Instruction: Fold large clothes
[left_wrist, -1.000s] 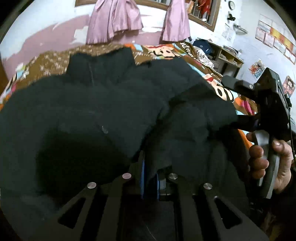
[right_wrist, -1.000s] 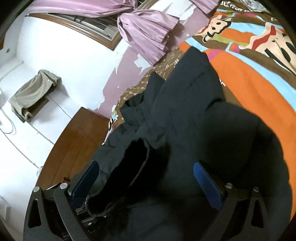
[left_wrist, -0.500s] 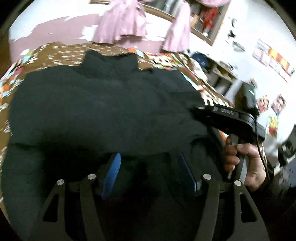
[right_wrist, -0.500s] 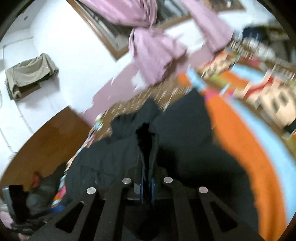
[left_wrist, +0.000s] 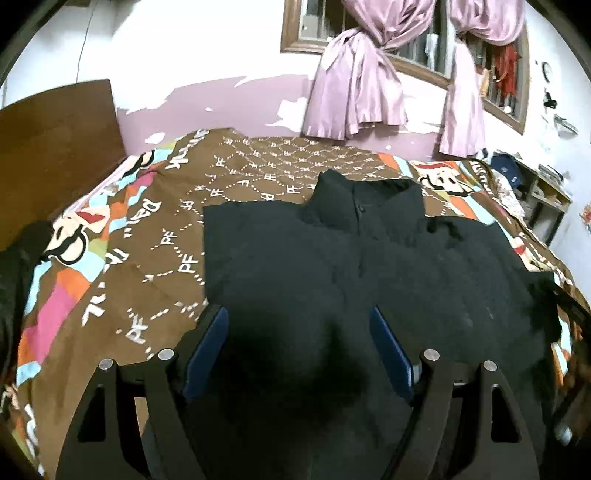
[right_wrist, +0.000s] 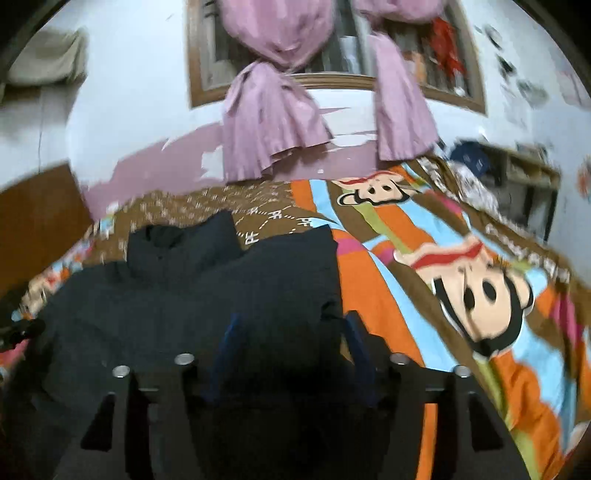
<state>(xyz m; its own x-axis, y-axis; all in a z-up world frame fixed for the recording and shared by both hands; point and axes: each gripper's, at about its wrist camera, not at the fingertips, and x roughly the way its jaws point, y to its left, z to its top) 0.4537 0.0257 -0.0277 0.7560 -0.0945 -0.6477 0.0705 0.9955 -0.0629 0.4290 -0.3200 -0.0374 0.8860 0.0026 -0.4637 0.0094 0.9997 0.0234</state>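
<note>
— Both tongs first: the left gripper (left_wrist: 299, 332) has its blue pads spread wide, and its jaws have just been opening. Nothing is pinched; the black jacket (left_wrist: 351, 266) lies below and ahead of the pads, not pressed by them.

— And the right gripper (right_wrist: 291, 339)?

— Also parted, jaws just been opening too. Its view is blurred, yet both blue pads show with a gap between them. Dark cloth sits in that gap, but the pads do not press on it, so it has hold of nothing.

— Where is the jacket?

— Spread flat on the bedspread (left_wrist: 155, 236), a brown one with white lettering and bright cartoon monkey faces. Its collar (left_wrist: 354, 199) points toward the far wall, the front closure running down the middle. The left side looks folded in, leaving a straight edge against the brown cloth. In the right wrist view the jacket (right_wrist: 207, 295) fills the lower left, with the orange and blue bedspread (right_wrist: 424, 295) open to its right.

— Anything round about?

— Pink curtains (left_wrist: 354, 85) tied at a barred window above the bed, a wooden headboard (left_wrist: 55, 136) at left, shelves (left_wrist: 543, 195) at far right — and something dark at the right edge of the left view, too dim to make out
</note>
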